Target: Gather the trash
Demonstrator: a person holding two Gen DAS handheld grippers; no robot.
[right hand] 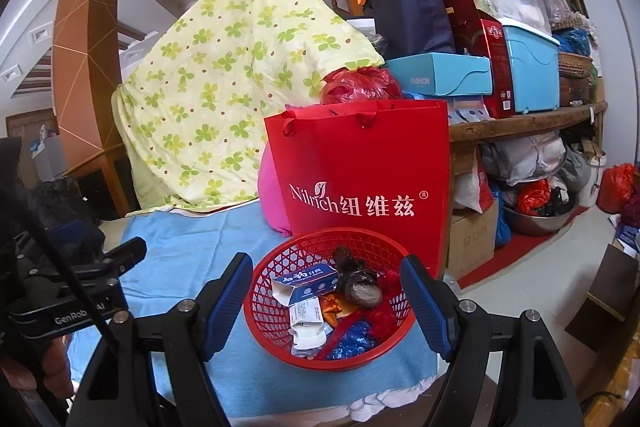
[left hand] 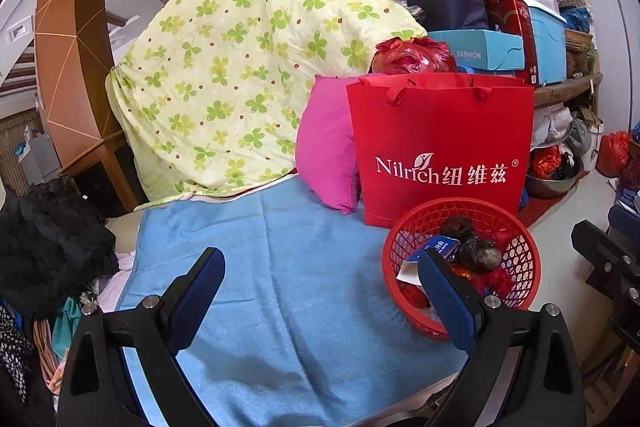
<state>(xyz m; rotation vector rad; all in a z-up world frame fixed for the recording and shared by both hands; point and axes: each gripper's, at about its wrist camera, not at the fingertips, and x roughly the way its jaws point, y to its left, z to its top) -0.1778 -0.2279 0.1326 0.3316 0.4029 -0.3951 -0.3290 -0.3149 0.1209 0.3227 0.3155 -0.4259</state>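
Both the left tool [left hand: 320, 291] and right tool [right hand: 328, 299] gape empty, and a careless nudge could tip the full basket [right hand: 280, 339] off the towel's [left hand: 304, 267] edge.

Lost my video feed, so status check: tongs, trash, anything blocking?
Both tongs open, empty: left, right. Trash sits in red basket on blue towel. Red paper bag right behind basket.
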